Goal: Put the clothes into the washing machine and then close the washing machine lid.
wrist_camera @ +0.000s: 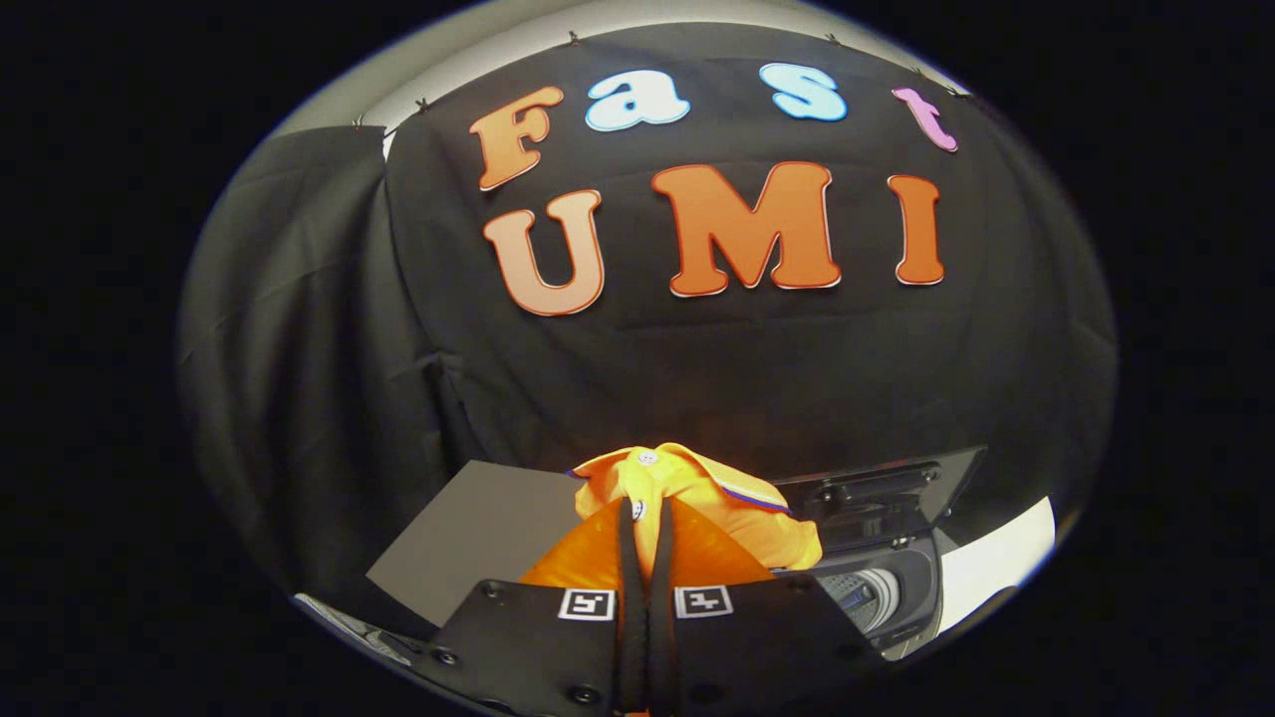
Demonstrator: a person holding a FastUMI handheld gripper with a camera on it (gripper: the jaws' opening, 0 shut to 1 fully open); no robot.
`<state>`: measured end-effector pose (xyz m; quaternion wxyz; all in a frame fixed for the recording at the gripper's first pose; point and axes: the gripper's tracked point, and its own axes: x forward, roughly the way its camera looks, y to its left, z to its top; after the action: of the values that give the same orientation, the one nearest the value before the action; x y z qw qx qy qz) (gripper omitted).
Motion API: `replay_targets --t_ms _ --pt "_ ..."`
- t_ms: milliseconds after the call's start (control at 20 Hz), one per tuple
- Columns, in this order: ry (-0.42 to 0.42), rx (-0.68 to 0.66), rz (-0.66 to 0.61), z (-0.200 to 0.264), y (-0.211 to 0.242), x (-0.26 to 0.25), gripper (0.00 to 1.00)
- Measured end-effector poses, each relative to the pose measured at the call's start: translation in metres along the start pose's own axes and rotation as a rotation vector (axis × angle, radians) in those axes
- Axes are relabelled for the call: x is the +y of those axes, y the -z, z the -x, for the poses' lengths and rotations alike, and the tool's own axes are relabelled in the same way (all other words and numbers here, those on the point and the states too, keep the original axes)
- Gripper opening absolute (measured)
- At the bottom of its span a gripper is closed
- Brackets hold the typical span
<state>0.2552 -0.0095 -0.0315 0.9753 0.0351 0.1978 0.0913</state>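
The tongs (645, 518) are pinched nearly shut on a fold of the orange shirt (687, 498), both fingers pressing the cloth with only a thin gap between them. The shirt hangs bunched around and ahead of the fingers, its collar and buttons on top, lifted clear of whatever lies below. The washer (887, 597) sits just to the right of the shirt and lower, its drum (867, 593) open to view and its dark lid (877, 493) tipped up behind the opening. A grey board (468, 538) lies on the left, near the shirt.

To my eye the step in hand is carrying the shirt over to the drum. Doing it well means keeping the pinch firm, since a single fold is all that holds the cloth, and moving right until the whole bundle hangs over the opening rather than the rim. I would lower it well into the drum before easing the fingers apart, so no sleeve or hem drapes over the edge, as trailing cloth would likely foul the lid when it comes down
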Motion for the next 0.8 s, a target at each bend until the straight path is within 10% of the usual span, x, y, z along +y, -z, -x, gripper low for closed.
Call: replay_targets --t_ms 350,800 --pt "0.043 -0.049 -0.043 0.047 -0.019 -0.112 0.08" --pt "0.056 0.079 -0.105 0.018 0.066 -0.194 0.08"
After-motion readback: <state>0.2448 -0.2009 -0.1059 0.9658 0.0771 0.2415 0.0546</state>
